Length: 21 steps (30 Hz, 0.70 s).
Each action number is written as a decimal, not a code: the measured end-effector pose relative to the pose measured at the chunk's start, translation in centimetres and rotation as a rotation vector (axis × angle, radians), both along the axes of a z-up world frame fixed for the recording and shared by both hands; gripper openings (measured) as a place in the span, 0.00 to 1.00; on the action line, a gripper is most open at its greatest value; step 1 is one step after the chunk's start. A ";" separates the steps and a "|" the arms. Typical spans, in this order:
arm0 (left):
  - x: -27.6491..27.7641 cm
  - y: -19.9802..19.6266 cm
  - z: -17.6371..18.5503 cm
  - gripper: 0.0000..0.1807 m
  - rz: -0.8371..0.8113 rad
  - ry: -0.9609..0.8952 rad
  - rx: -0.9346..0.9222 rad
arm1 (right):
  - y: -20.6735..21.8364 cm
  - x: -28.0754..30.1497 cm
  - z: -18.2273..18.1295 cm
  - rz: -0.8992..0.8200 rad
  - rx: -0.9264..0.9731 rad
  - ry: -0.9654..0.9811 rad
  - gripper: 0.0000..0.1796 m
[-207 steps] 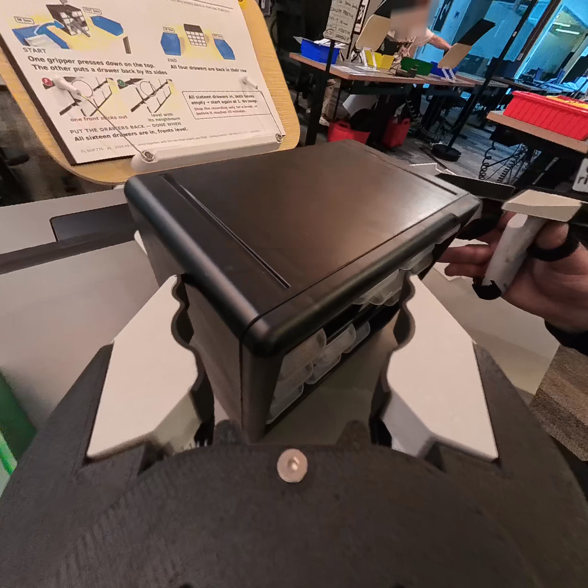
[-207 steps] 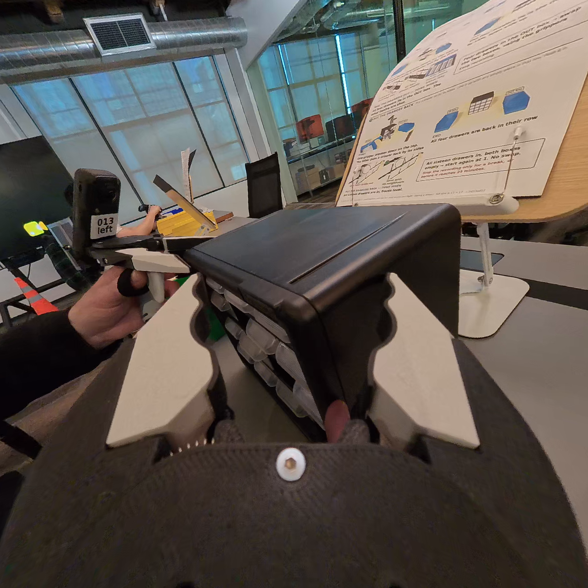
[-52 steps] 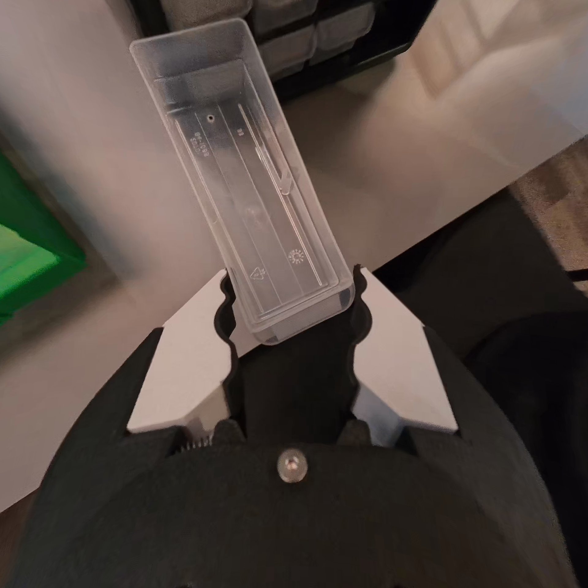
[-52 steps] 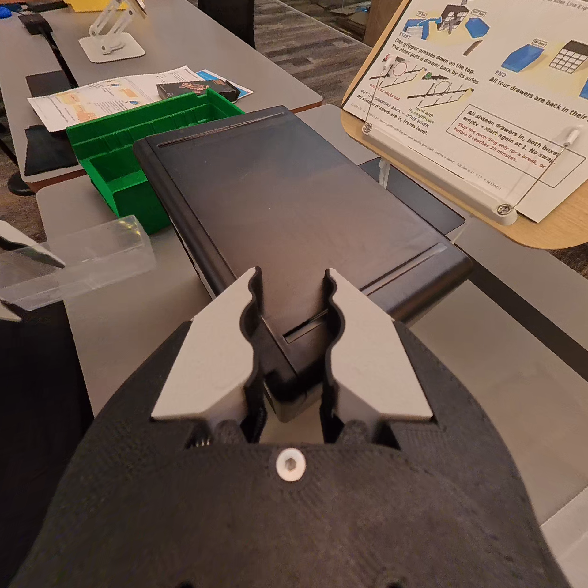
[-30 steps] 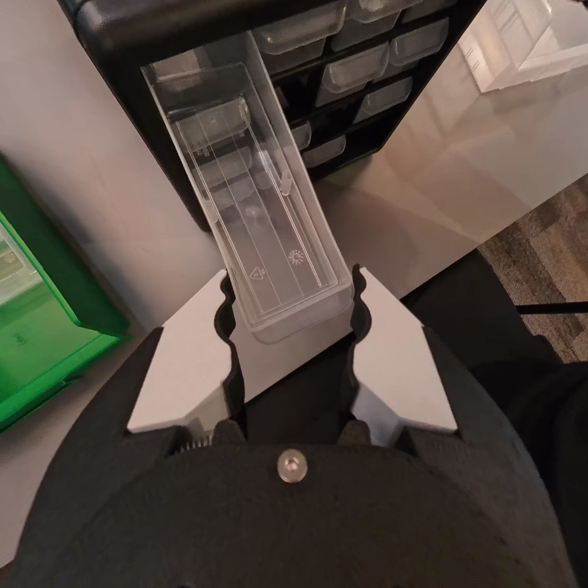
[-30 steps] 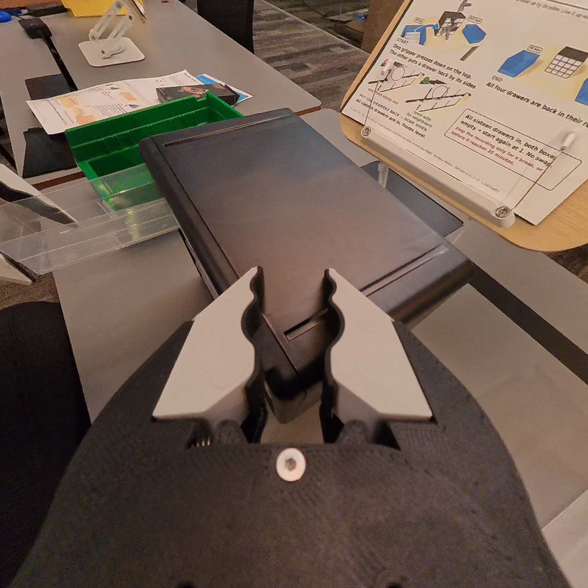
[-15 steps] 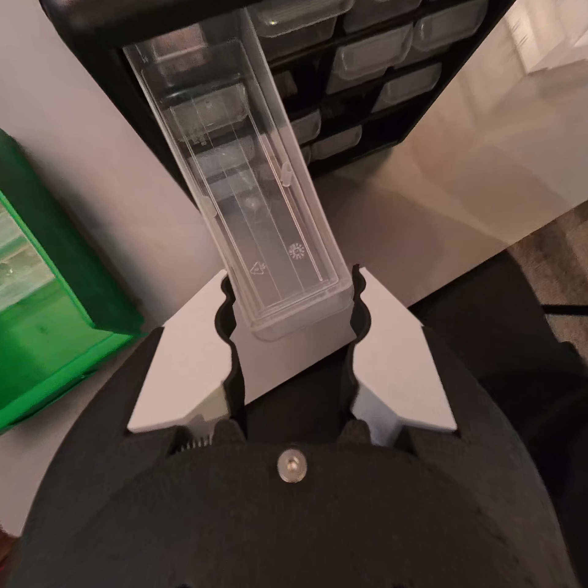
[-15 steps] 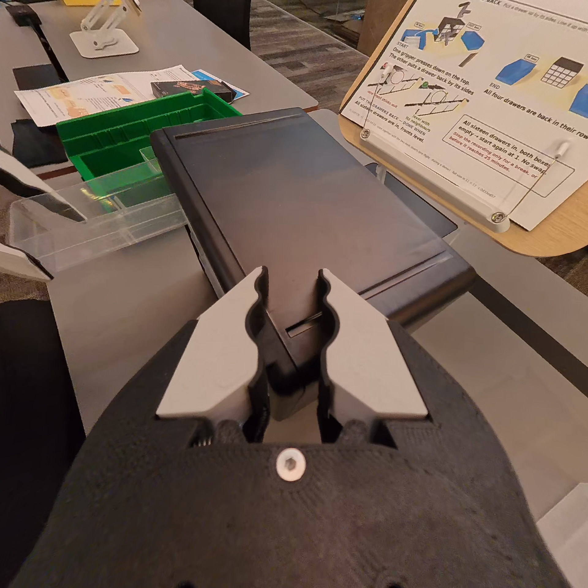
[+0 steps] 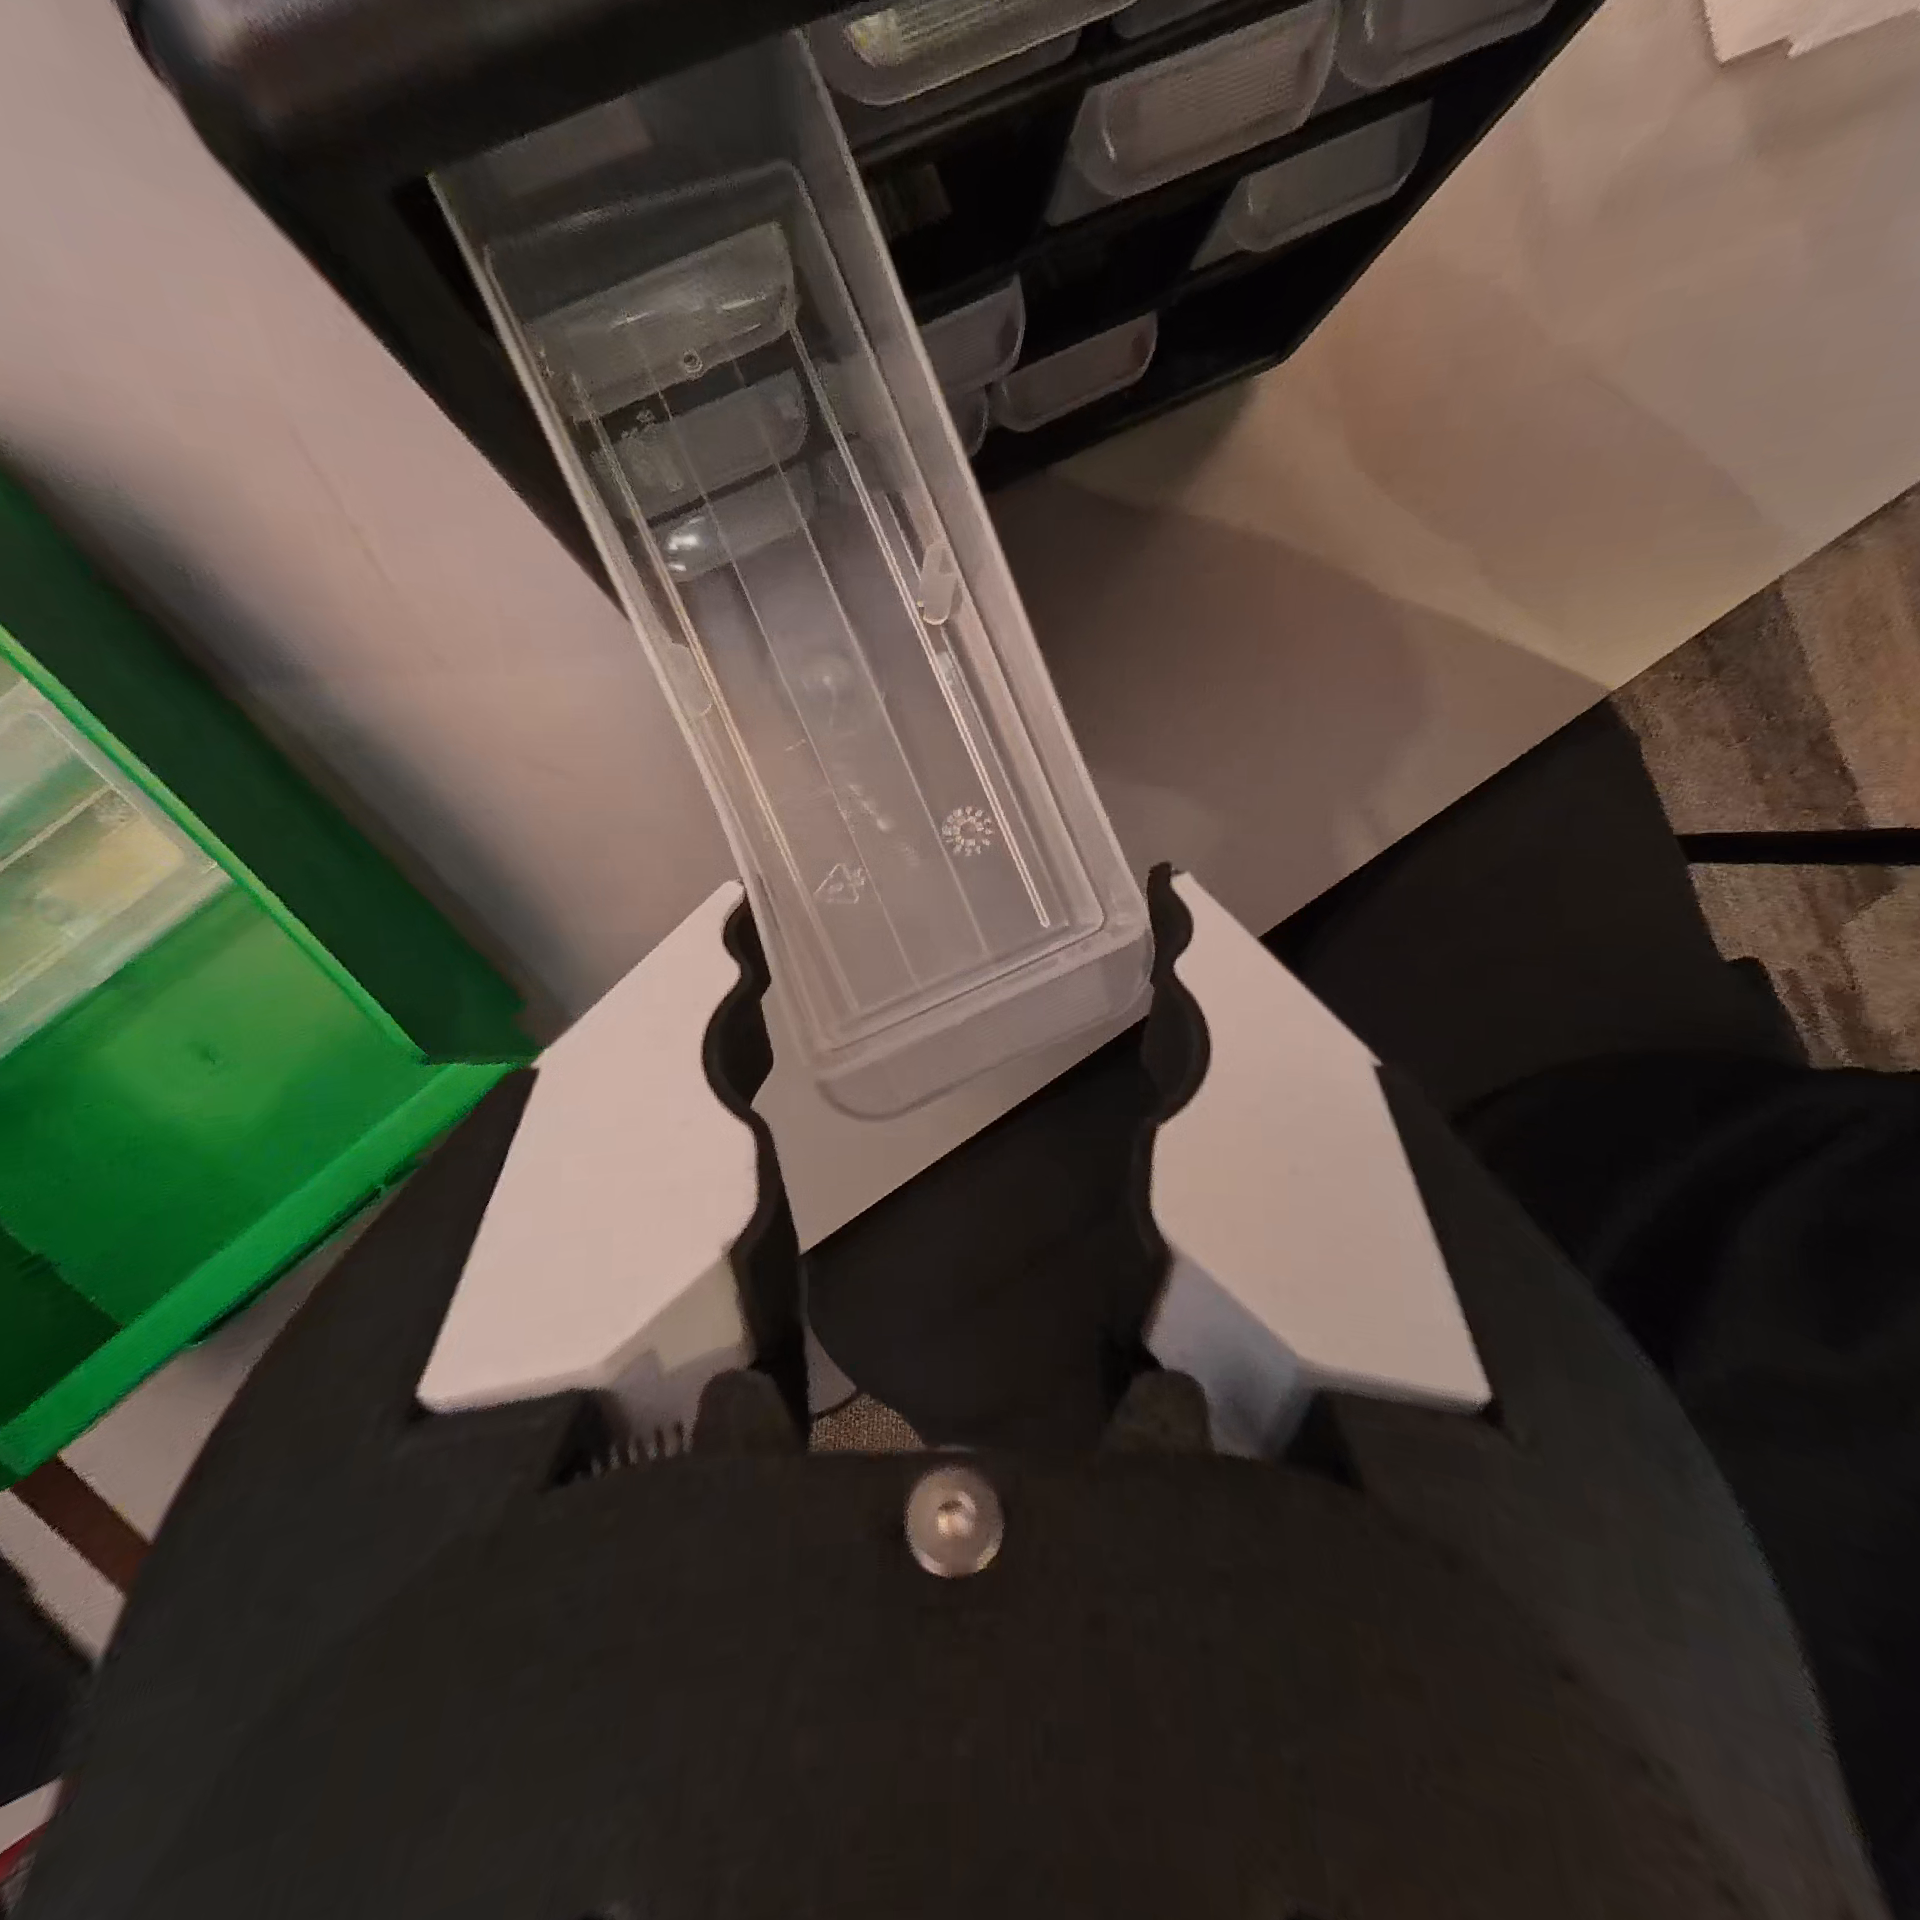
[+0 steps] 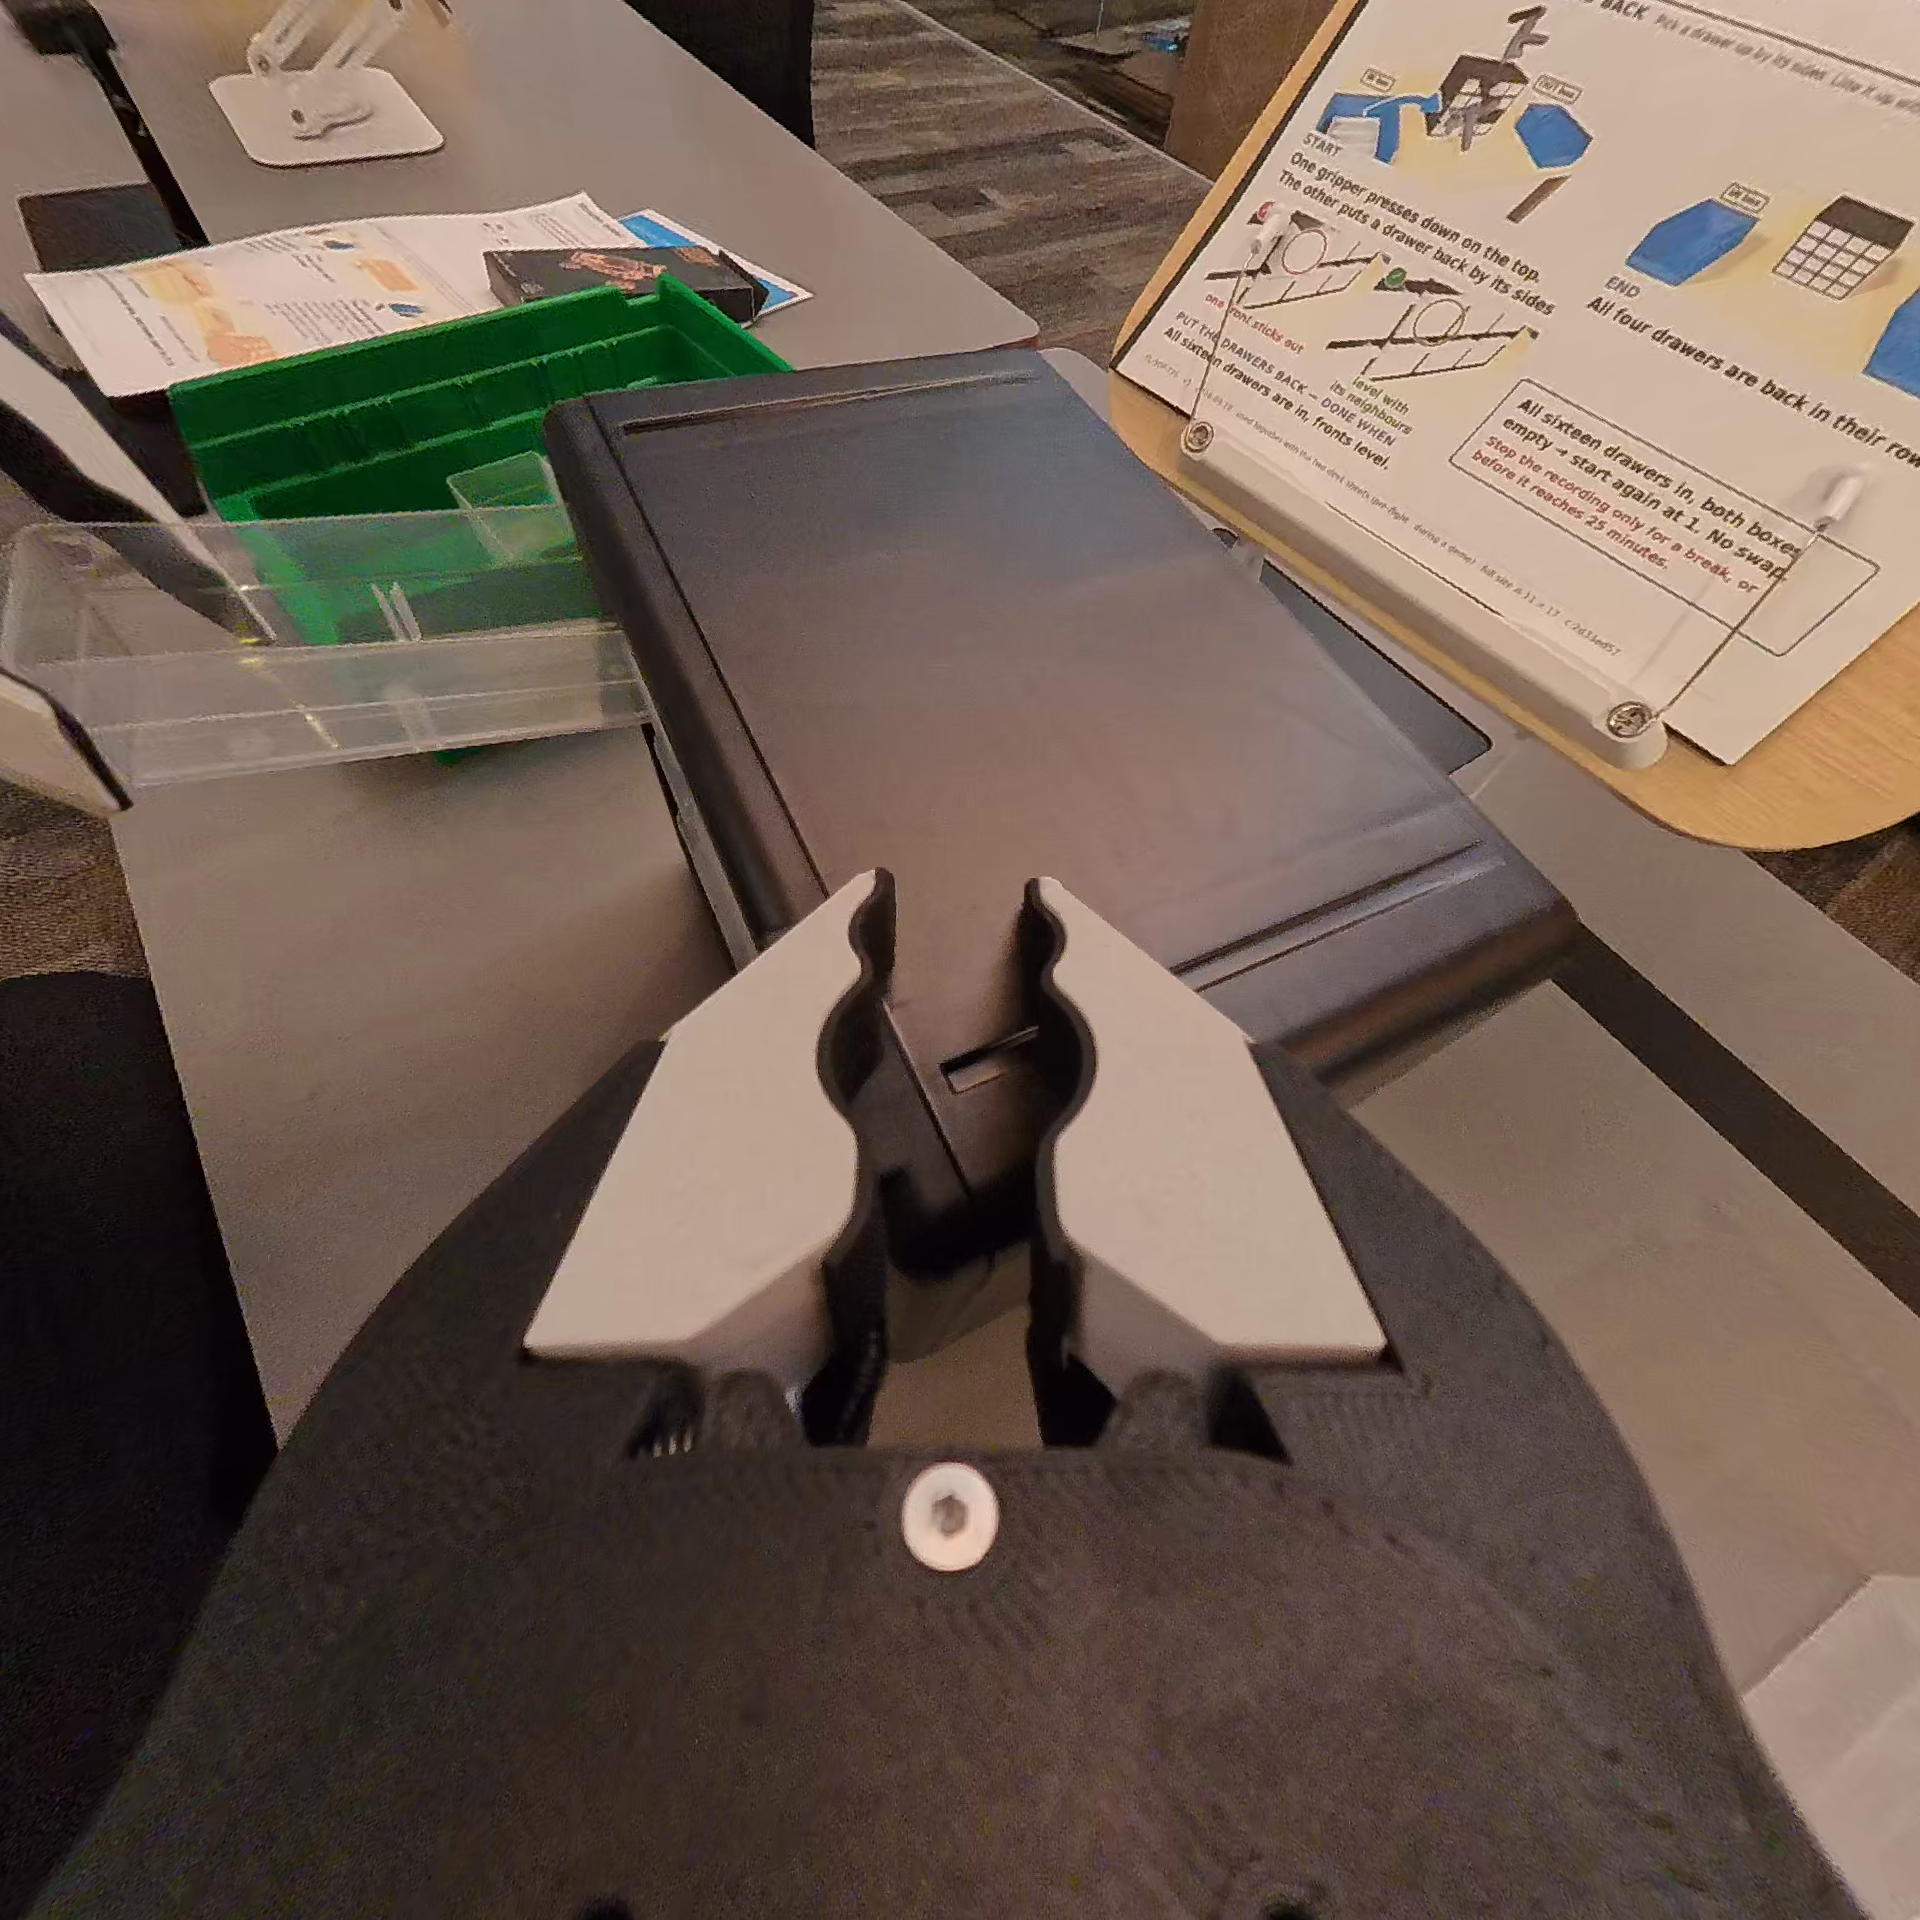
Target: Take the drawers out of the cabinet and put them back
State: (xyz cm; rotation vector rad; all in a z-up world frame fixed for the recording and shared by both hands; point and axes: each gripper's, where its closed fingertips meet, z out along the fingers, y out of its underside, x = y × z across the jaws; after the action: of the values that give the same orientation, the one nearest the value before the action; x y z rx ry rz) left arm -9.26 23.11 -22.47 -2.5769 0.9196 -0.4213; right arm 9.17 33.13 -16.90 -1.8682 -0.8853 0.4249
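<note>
The black cabinet (image 9: 343, 125) stands on the grey table, with several clear drawers in its slots. My left gripper (image 9: 951, 883) is shut on the sides of a clear drawer (image 9: 831, 644) at its front end. The drawer's far end is in the cabinet's top-left slot, and most of its length sticks out. In the right wrist view the drawer (image 10: 343, 675) juts from the cabinet (image 10: 1039, 644) towards the left gripper's fingers (image 10: 42, 738). My right gripper (image 10: 956, 883) rests over the near end of the cabinet's top, with its jaws almost together and nothing between them.
A green bin (image 10: 436, 405) left of the cabinet holds a clear drawer (image 10: 509, 499); it also shows in the left wrist view (image 9: 208, 1039). An instruction board (image 10: 1558, 364) stands behind the cabinet. Papers (image 10: 312, 281) and a small black box (image 10: 623, 275) lie on the far table. The table edge (image 9: 1455, 831) is near.
My left gripper has carried the clear drawer up to the cabinet and pushed its far end into the top-left slot. My right gripper's jaws have narrowed slightly over the cabinet top.
</note>
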 end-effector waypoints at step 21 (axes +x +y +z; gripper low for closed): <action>2.1 7.0 -0.1 0.40 0.056 -0.182 0.298 | 0.1 -0.2 0.0 0.002 0.004 -0.002 0.12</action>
State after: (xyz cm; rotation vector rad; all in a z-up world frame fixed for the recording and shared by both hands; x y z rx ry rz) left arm -7.16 30.11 -22.61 -2.2473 0.7797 -0.4563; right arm 8.97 33.21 -16.89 -1.8648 -0.8893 0.4221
